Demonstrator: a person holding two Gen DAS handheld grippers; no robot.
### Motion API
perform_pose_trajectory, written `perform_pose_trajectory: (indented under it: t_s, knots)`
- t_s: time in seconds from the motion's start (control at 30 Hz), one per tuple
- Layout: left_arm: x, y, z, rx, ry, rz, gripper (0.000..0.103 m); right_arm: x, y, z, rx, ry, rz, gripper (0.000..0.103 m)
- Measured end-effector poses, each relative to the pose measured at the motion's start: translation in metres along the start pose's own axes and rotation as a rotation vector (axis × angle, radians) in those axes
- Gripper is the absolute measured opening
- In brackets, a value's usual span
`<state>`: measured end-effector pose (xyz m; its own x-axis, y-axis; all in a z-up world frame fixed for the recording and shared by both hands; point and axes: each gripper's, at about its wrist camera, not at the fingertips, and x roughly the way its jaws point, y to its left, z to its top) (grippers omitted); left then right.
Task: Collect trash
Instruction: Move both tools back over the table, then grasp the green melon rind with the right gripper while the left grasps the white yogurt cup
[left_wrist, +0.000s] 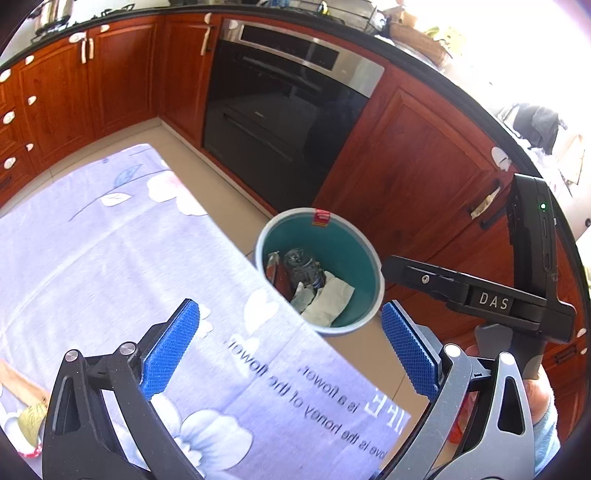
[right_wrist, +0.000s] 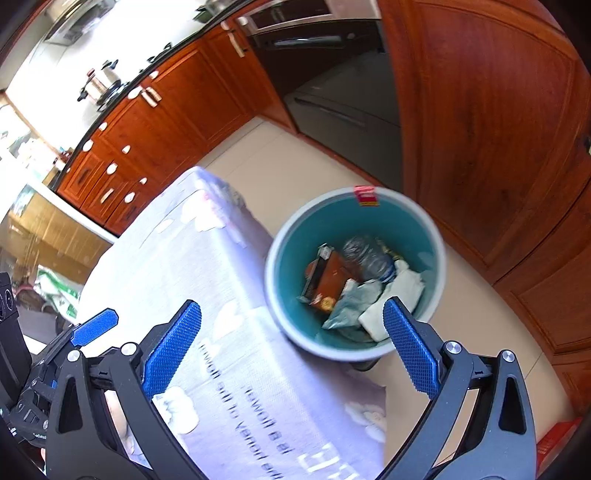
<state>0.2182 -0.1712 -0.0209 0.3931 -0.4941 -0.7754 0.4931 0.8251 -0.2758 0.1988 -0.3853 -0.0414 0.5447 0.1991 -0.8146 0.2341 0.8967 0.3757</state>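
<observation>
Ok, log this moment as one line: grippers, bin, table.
left gripper: open, empty | right gripper: open, empty | bin: on floor beside table, holds wrappers, tissue, crumpled bag | tablecloth: no trash visible here

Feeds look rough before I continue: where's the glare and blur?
Left wrist view: window glare whites out the upper-right corner; the teal round plastic trash bin looks sharp. Right wrist view: that bin and the lilac floral tablecloth look motion-blurred; the upper left is overexposed.
</observation>
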Motion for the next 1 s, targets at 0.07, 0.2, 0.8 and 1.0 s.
perform_pose_trajectory:
  t_s: [0.07, 0.2, 0.8, 1.0]
  knots:
    - [-0.014, 0.009, -0.008, -0.010, -0.016, 0.017, 0.099, -0.002, 0.013, -0.006, -0.021, 0.006, 0.011, 0.095]
    - [-0.040, 0.034, -0.027, -0.055, -0.038, 0.045, 0.099, -0.003, 0.047, -0.019, -0.080, 0.030, 0.037, 0.095]
    - [-0.126, 0.178, -0.131, -0.283, -0.090, 0.223, 0.099, 0.052, 0.219, -0.094, -0.364, 0.251, 0.143, 0.095]
    - [-0.140, 0.226, -0.164, -0.338, -0.077, 0.287, 0.099, 0.074, 0.267, -0.109, -0.432, 0.316, 0.185, 0.095]
